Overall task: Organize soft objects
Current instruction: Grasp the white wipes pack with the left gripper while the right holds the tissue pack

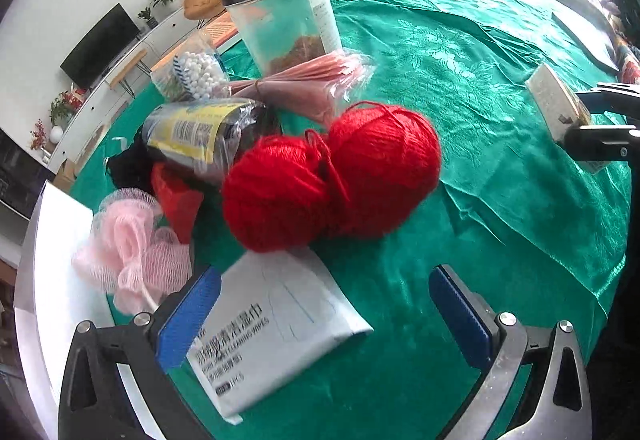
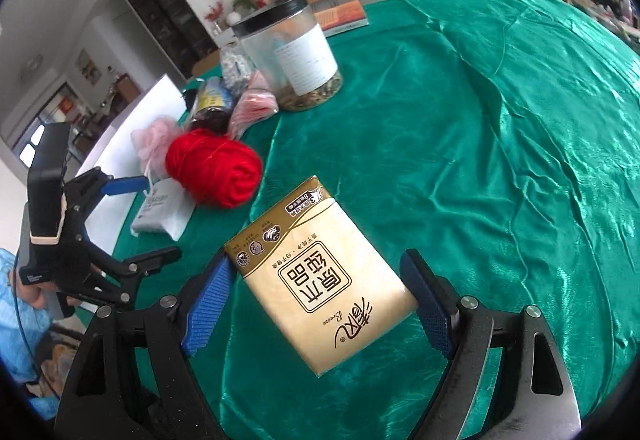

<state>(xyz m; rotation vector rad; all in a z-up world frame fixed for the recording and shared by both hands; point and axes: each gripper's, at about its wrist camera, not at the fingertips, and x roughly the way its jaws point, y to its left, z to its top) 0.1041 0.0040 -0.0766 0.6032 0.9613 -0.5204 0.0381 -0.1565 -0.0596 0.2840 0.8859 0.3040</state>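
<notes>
Surface (image 2: 500,159): round, draped in wrinkled green cloth, carrying every item below.

Clear jar (image 2: 290,55), black lid: upright, well ahead of both grippers, at the far end of the clutter.

Red yarn (image 1: 332,175), two balls touching: directly ahead of the left hand-held gripper (image 1: 324,320), long axis running left to right across its line of sight.

Tissue pack (image 2: 324,280), tan wrapper: lies between the fingers of the right hand-held gripper (image 2: 320,304). Long axis slants from the near right to the far left, its printed end toward the yarn. The jaws stand apart; whether the right pad already touches the pack's corner cannot be told, and the left pad shows a gap.

Wipes packet (image 1: 276,328), white: flat on the cloth, its corner just inside the left hand-held gripper's spread jaws, not pinched.

Pink mesh puff (image 1: 132,260): left of the left hand-held gripper, beside the white board.

Handling note, as judgement: the step appears to be grasping the tissue pack. The pack sits skewed to the jaws, so rolling the wrist until the pads face its long sides, then closing gently, should avoid twisting or crushing it.
</notes>
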